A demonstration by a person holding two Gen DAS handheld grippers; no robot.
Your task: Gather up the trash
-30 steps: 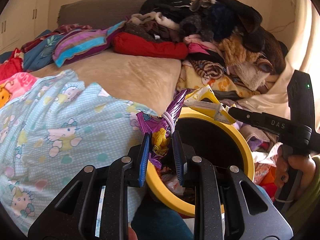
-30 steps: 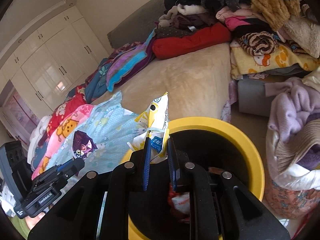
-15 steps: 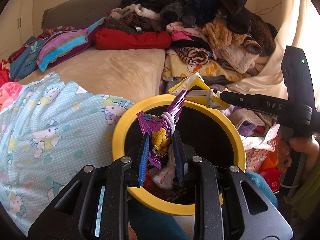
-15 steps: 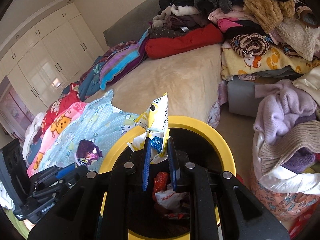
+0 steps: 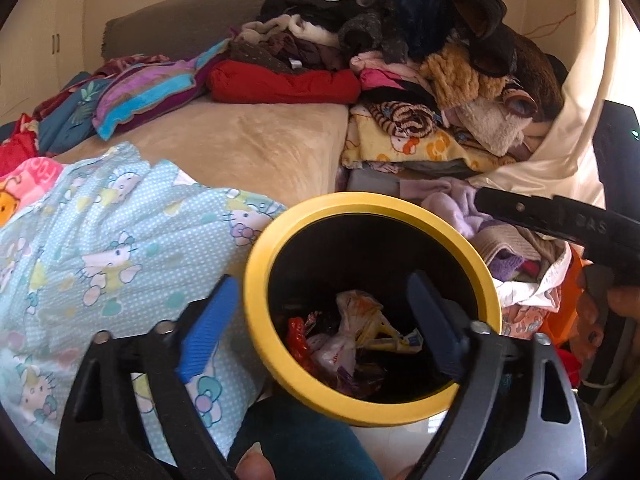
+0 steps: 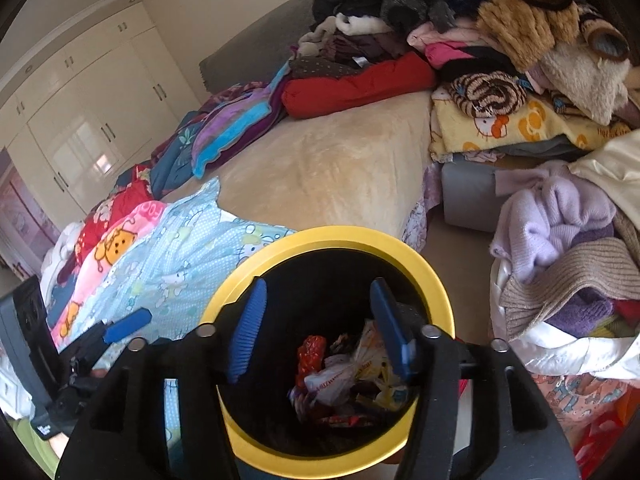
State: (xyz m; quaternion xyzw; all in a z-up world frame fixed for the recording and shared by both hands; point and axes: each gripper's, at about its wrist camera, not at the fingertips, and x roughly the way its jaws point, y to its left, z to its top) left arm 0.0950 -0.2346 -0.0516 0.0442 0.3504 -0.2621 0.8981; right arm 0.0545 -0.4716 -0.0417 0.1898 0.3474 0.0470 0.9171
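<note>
While both sets of jaws are opening with nothing between them, the left gripper (image 5: 320, 316) and right gripper (image 6: 318, 328) hang over a yellow-rimmed bin (image 5: 256, 280) standing against the near edge of a bed (image 5: 248, 148). Crumpled wrappers (image 5: 352, 344) lie loose at the bin's bottom. They look feather-light, soft and crinkly, likely slippery; pinching a bunched fold or twisted end would probably hold best.

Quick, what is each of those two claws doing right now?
Left gripper: jaws opening, nothing between them, above the yellow-rimmed bin.
Right gripper: jaws opening, also empty, over the same bin.
</note>
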